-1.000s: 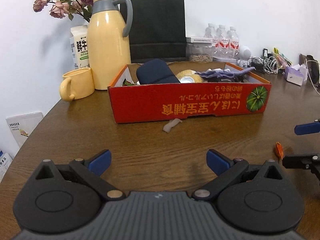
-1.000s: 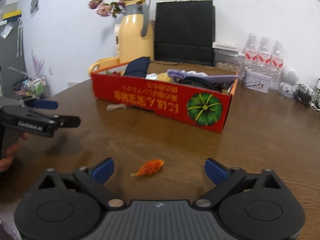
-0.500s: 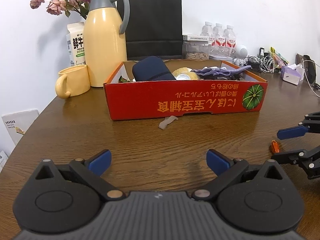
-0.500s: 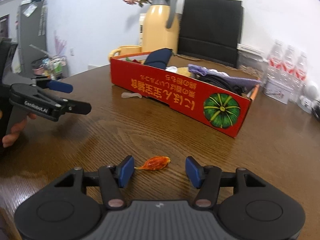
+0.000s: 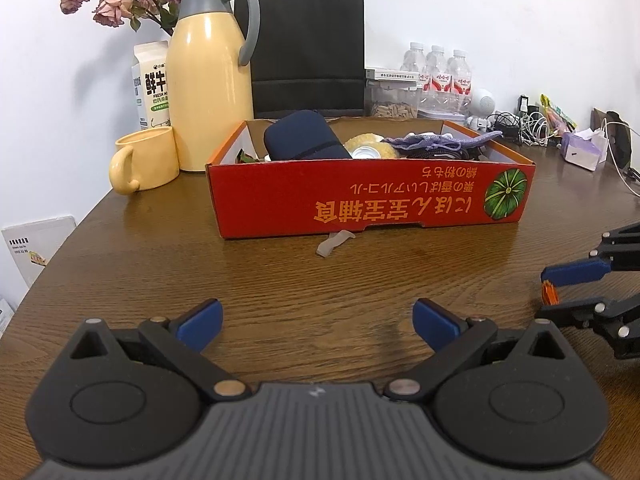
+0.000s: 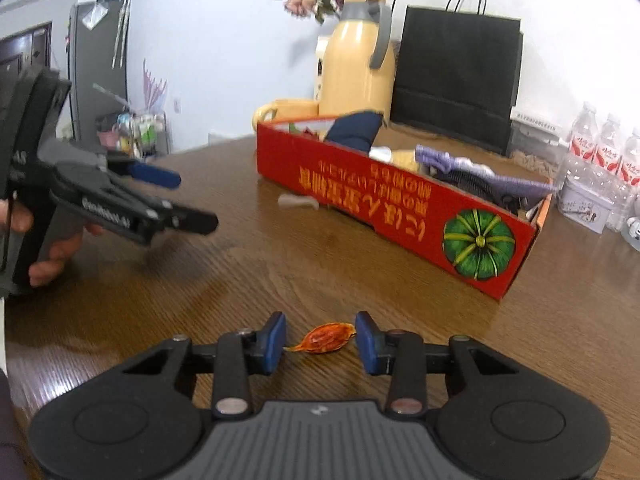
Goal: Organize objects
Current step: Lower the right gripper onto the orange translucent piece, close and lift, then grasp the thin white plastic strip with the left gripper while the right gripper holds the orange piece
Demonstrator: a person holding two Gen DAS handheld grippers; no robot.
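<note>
**Small orange piece may slip the pinch**

The right gripper has just been closing; its jaws bracket the orange piece flat on the table, without pressing yet. Being thin, it may skid aside. Left gripper hangs wide and empty. The red box waits beyond.

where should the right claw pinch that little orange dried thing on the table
Across the plump middle of the orange dried pod, from above and level with the table: it lies flat, long axis spanning the right claw, whose jaws have just been closing around it. Avoid the thin pointed tail.
</note>
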